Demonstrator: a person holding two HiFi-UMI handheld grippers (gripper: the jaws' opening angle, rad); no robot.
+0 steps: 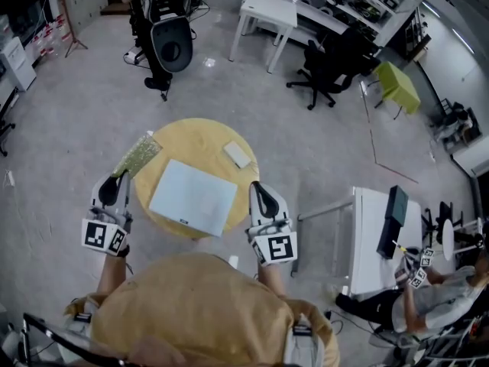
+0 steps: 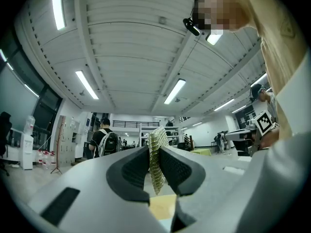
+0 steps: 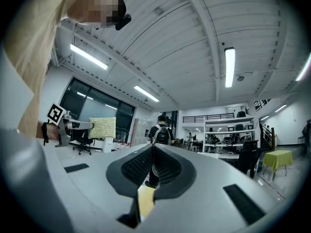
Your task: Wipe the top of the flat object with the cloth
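– On the round table [image 1: 200,138], where is the flat object [image 1: 192,196]?
– Centred. The left gripper [image 1: 117,183] clamps the cloth [image 1: 137,155] by 1 edge, likely freeing its face for wiping; the right gripper [image 1: 260,197] is closed, empty.

Strip lights [image 3: 229,67] are glowing across a ribbed white ceiling [image 2: 136,47] while a round wooden table [image 1: 200,134] is standing on the grey floor [image 1: 76,128]. White desks [image 1: 269,10], a black office chair [image 1: 327,71] and a lime-green table [image 1: 399,86] are sitting beyond, with dark windows [image 3: 90,106] filling one wall.
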